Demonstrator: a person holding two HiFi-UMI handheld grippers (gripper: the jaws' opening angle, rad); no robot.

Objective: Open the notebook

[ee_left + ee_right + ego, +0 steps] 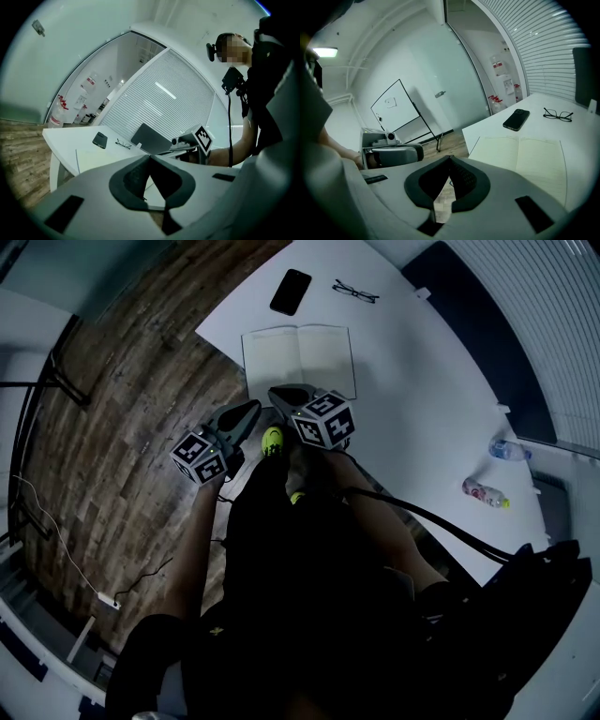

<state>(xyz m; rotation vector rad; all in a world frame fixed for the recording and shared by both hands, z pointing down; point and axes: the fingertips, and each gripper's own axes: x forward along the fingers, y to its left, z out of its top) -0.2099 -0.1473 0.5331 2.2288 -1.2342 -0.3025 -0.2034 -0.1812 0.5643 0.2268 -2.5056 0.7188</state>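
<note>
The notebook [298,357] lies open and flat on the white table [422,381], both pale pages showing; in the right gripper view the notebook [525,159] spreads just ahead. My right gripper [275,392] hovers at the notebook's near edge, jaws shut on nothing, as its own view of the right gripper [450,158] confirms. Off the table's near-left corner, over the wood floor, my left gripper [255,407] is pulled back; the left gripper [150,157] has its pads closed together and empty. Neither gripper touches the notebook.
A black phone [291,291] and a pair of glasses [355,291] lie beyond the notebook. Two small bottles [486,491] rest near the table's right edge. A whiteboard on a stand [396,112] is off to the left on the floor.
</note>
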